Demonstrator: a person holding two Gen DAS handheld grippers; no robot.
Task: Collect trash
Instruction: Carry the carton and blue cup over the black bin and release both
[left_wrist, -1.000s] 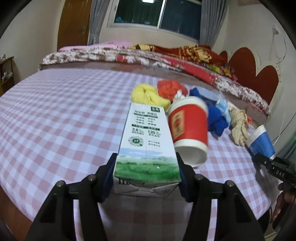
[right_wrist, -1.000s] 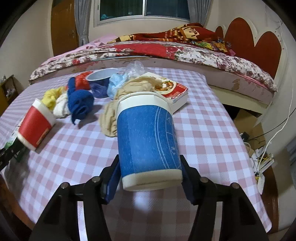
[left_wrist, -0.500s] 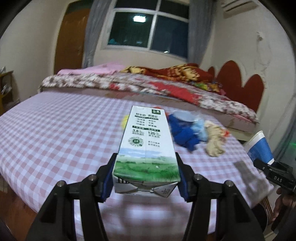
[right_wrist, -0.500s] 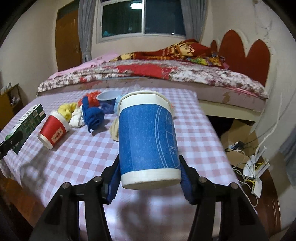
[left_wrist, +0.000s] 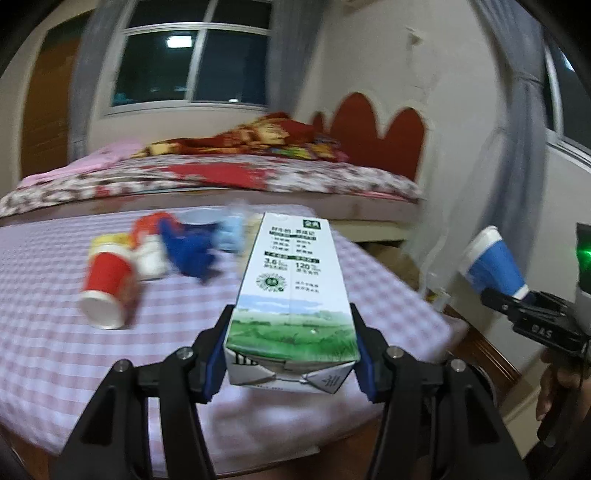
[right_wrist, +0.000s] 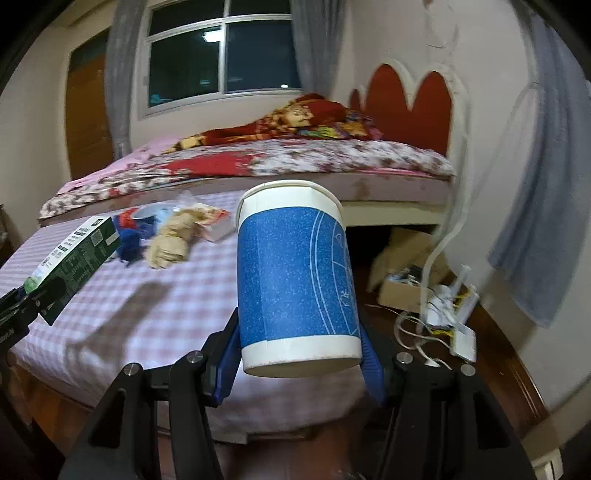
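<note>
Milk carton (left_wrist: 291, 291), white with a green meadow print, lies lengthwise between the blue pads of the left gripper (left_wrist: 290, 354) in the left wrist view; both pads press its sides, so the carton is clamped and carried above the near edge of the table (left_wrist: 44, 354). On the pink checked cloth, left of the carton, a red paper cup (left_wrist: 107, 288) lies on its side. Beyond it sit a blue cloth (left_wrist: 188, 251), a bowl (left_wrist: 199, 221) and other blurred items that cannot be identified. At the right edge, the right gripper (left_wrist: 517, 299) holds a blue paper cup (left_wrist: 491, 262) off the table side. A bed (left_wrist: 221, 177) stands at the far wall.

In the right wrist view, the right gripper (right_wrist: 301, 365) clamps the blue paper cup (right_wrist: 295, 280) near its base, mouth pointing away, beside the right edge of the table (right_wrist: 166, 314). At far left the milk carton (right_wrist: 70, 262) shows in the left gripper (right_wrist: 14, 310). A beige cloth (right_wrist: 173, 243) lies on the far part of the table. Cables (right_wrist: 436, 314) and a cardboard box (right_wrist: 402, 291) lie on the floor at right.
</note>
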